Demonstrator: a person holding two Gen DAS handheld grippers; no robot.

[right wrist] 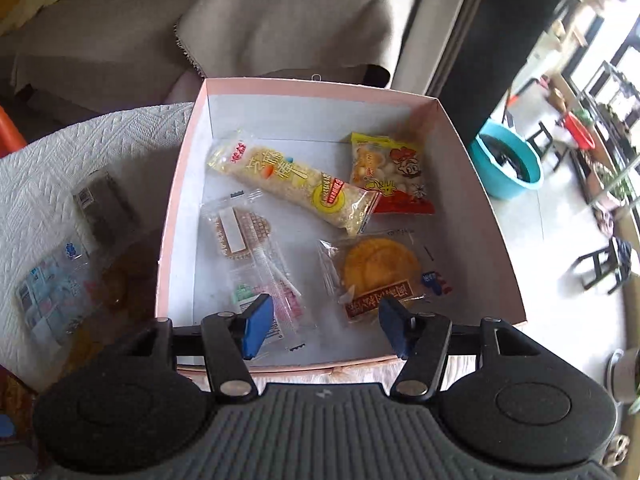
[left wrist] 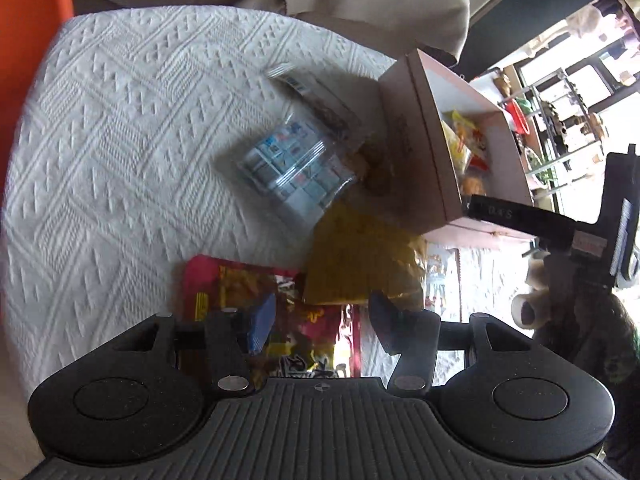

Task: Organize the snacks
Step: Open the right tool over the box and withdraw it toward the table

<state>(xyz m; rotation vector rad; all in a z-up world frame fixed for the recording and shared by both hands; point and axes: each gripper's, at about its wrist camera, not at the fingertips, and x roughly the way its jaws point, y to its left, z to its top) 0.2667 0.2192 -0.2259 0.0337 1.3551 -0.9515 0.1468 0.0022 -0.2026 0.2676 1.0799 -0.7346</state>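
In the right wrist view, a pink box [right wrist: 182,184] with a white floor holds several wrapped snacks: a long rice bar [right wrist: 292,180], a yellow and red packet [right wrist: 390,174], a round golden cake [right wrist: 380,266], a waffle biscuit [right wrist: 242,232] and a clear pink-print packet [right wrist: 272,296]. My right gripper [right wrist: 326,328] is open and empty above the box's near edge. In the left wrist view, my left gripper [left wrist: 322,326] is open over a red snack bag [left wrist: 224,284] and a yellow bag [left wrist: 360,256]. A clear blue-print packet [left wrist: 294,168] lies beside the box [left wrist: 408,128].
The white textured cloth [left wrist: 104,140] covers the table. A dark packet [right wrist: 104,208] and the blue-print packet [right wrist: 56,288] lie left of the box. The other gripper's body [left wrist: 580,232] shows at the right. A draped sofa [right wrist: 280,20] stands behind; a blue basin [right wrist: 506,160] is on the floor.
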